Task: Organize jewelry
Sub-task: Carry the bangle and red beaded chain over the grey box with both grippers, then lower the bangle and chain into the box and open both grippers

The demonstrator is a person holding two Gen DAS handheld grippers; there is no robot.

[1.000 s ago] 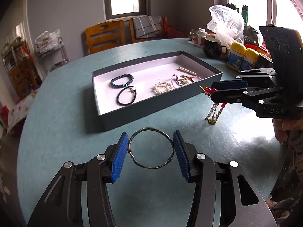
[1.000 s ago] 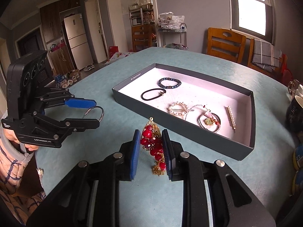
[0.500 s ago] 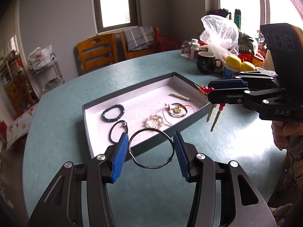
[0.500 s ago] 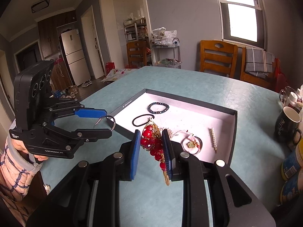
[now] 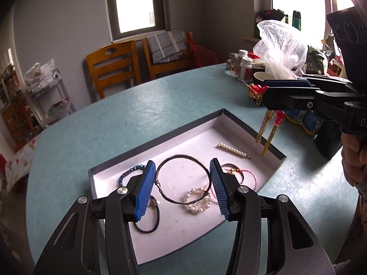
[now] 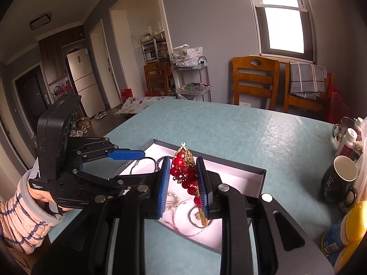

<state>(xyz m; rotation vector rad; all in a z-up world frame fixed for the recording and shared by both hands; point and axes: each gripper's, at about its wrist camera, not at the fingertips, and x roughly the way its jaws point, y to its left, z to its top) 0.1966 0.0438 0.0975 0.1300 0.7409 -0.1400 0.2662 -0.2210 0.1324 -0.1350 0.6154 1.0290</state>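
A dark jewelry box (image 5: 250, 127) with a white lining lies open on the teal table (image 5: 114, 119). My left gripper (image 5: 182, 182) is shut on a dark wire bangle (image 5: 183, 158) and holds it above the box. My right gripper (image 6: 182, 181) is shut on a red bead ornament with gold tassels (image 6: 184, 171); in the left wrist view the ornament (image 5: 267, 123) hangs over the box's right end. In the box lie a pearl hairpin (image 5: 232, 150), a pearl bracelet (image 5: 198, 200), a black hair tie (image 5: 150, 220), a blue bead bracelet (image 5: 129, 174) and a pink cord bracelet (image 5: 243, 174).
A black mug (image 6: 339, 181), pill bottles (image 5: 245, 67), a clear plastic bag (image 5: 279, 48) and yellow-lidded jars (image 6: 344, 231) crowd the table's right side. Wooden chairs (image 5: 114, 68) stand beyond the far edge.
Both grippers have moved forward and now hang over the box, each still holding its piece. The bangle, earlier short of the box's near wall, is now above the lining.
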